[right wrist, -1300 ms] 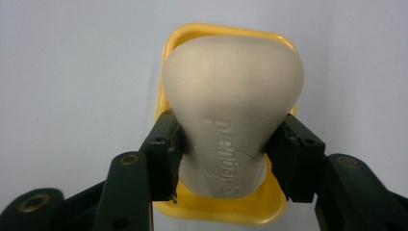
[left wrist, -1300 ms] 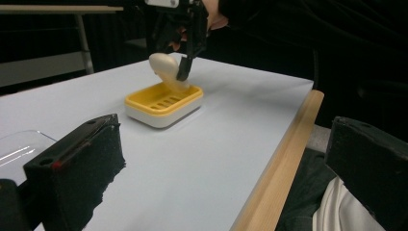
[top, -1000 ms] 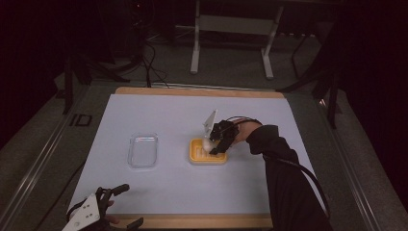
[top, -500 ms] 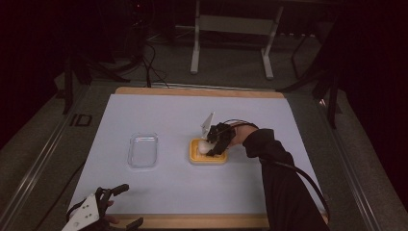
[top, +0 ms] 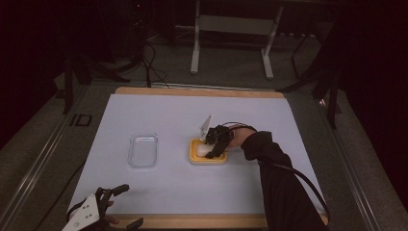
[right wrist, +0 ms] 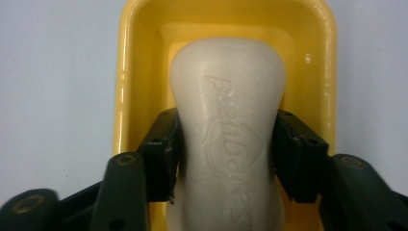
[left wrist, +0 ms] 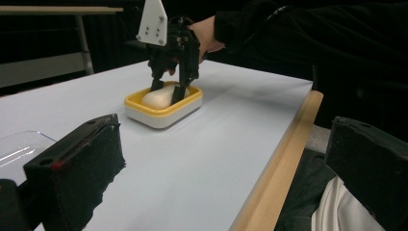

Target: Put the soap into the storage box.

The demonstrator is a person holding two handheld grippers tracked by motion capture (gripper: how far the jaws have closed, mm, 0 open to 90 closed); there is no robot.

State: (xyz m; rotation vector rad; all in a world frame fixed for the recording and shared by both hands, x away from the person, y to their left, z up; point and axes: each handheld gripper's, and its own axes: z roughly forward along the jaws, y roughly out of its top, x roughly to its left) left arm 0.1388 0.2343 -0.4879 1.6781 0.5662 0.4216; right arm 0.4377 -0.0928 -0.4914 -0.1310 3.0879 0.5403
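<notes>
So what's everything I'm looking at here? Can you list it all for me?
Soap bar: one, cream white, lying in the yellow dish, between the right gripper's jaws.
Soap dish: one, yellow with a white base, right of the table's middle.
Clear lid: one, see-through plastic, left of the dish and apart from it.
Table: one, pale blue top with a wooden edge.
Metal frame: one, grey, on the floor beyond the table.
Right gripper: one, black with a grey plate, jaws closed on the soap's sides.
Left gripper: one, black with a white plate, jaws apart at the table's near left edge.
Right sleeve: one, black, reaching in from the bottom.
</notes>
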